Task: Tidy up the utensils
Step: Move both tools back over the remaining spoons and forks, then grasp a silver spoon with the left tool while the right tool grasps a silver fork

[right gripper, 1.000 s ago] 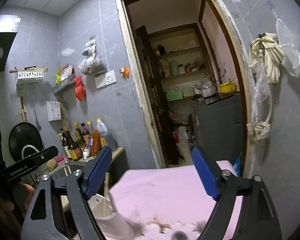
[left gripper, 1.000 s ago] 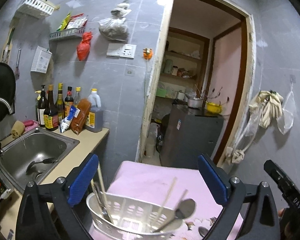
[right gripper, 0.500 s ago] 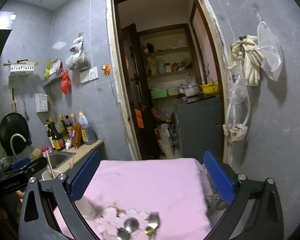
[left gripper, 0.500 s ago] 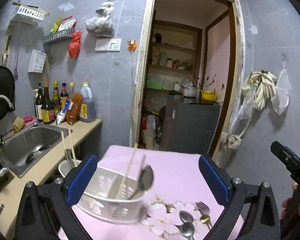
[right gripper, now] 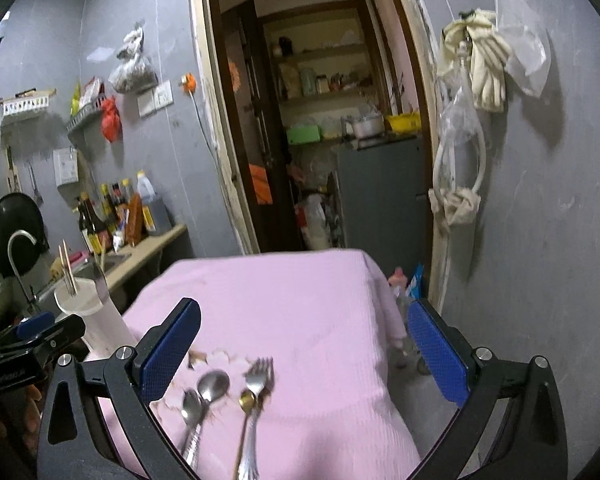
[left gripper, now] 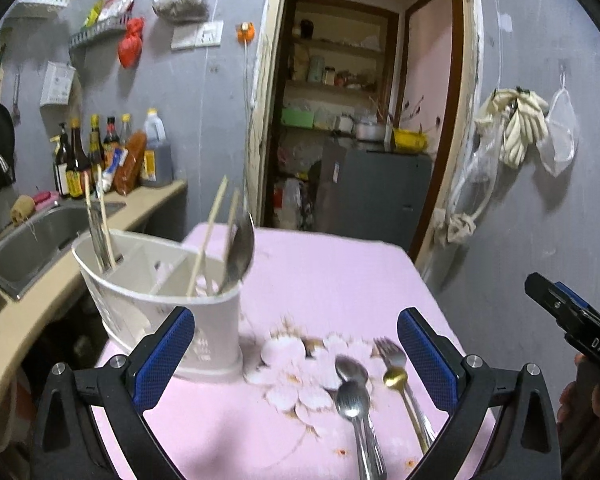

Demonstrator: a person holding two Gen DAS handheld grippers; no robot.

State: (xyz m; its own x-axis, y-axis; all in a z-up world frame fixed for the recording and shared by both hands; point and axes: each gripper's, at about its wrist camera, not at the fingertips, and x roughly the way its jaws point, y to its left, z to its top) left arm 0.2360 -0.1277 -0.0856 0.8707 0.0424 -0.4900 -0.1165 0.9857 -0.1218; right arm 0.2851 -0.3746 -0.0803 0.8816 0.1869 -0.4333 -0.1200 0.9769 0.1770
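Observation:
A white divided utensil holder (left gripper: pixel 160 292) stands at the left of a table with a pink cloth (left gripper: pixel 332 272); chopsticks (left gripper: pixel 208 236) and a steel spoon (left gripper: pixel 240 252) stand in it. Two steel spoons (left gripper: pixel 352 384), a fork (left gripper: pixel 392 354) and a small gold spoon (left gripper: pixel 396 380) lie on the cloth. My left gripper (left gripper: pixel 296 354) is open and empty above them. My right gripper (right gripper: pixel 304 350) is open and empty above the same spoons (right gripper: pixel 204 392), fork (right gripper: pixel 258 372) and gold spoon (right gripper: pixel 247 400); the holder (right gripper: pixel 88 316) shows at its left.
A counter with a steel sink (left gripper: pixel 24 240) and several sauce bottles (left gripper: pixel 100 152) runs along the left. An open doorway (left gripper: pixel 360 120) behind the table leads to a pantry with a grey cabinet. A grey wall with hanging gloves (left gripper: pixel 520 124) stands right.
Both views have pulled back and tipped down. The holder has gone from under the left gripper to its left, and the loose spoons and fork have come into view between both grippers.

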